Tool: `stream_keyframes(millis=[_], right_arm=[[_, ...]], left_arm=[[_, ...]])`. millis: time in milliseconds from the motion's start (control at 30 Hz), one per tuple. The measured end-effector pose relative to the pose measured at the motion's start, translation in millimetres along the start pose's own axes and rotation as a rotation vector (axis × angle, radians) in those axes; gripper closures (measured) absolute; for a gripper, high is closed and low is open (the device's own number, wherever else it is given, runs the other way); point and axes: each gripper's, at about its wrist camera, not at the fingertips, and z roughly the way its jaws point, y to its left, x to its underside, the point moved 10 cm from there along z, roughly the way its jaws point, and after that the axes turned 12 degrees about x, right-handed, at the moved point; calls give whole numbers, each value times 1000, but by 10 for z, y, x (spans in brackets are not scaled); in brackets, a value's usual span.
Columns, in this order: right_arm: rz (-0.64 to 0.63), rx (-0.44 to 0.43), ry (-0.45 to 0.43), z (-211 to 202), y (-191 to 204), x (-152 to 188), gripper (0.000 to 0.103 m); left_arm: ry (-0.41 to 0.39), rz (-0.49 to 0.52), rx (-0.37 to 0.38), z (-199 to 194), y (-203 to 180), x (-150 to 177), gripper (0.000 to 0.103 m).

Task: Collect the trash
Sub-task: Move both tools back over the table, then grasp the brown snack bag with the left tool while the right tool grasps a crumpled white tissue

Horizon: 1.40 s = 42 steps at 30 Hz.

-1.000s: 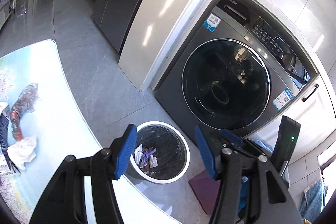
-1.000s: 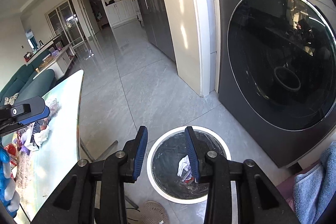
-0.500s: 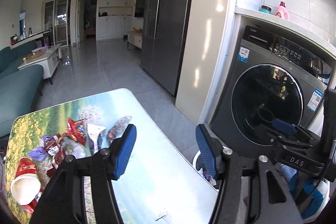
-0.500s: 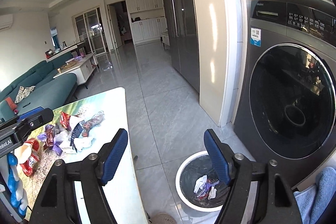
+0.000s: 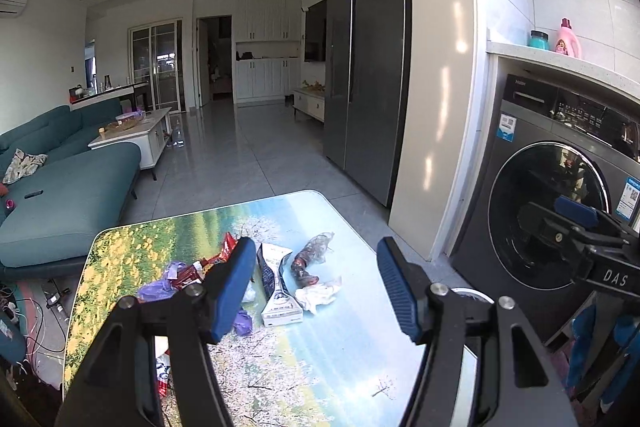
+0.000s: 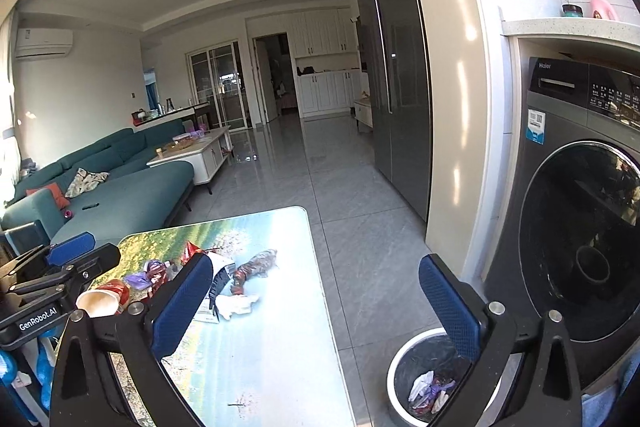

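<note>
Crumpled wrappers (image 5: 280,277) litter the table (image 5: 320,359); more fill the bin (image 6: 430,389).

Right gripper (image 6: 316,311) opened wide (nothing between fingers).

Two black hand-held grippers with blue pads, left (image 5: 316,291) and right (image 6: 316,305). One landscape-printed counter (image 5: 320,359), one white-rimmed round bin (image 6: 400,359), one grey front-loading washing machine (image 6: 560,227), one teal sofa (image 5: 64,195), one pink plastic bottle (image 5: 568,41).
</note>
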Motion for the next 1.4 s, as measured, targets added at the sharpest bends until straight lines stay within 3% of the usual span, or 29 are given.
stream_keyframes(millis=[300, 767, 1033, 1133, 1400], right_arm=[[1, -72, -19, 78, 260, -85, 0], [-62, -135, 121, 711, 610, 204, 0], [-78, -166, 181, 1041, 728, 346, 0], [-90, -187, 199, 1131, 812, 381, 0], [-130, -231, 216, 1248, 1072, 411, 0]], left_arm=[[7, -32, -45, 25, 264, 46, 42], [130, -133, -74, 723, 841, 416, 42], [46, -189, -174, 1121, 1419, 252, 42], [4, -254, -197, 1231, 1673, 201, 42], [-30, -334, -333, 1205, 2199, 281, 42]])
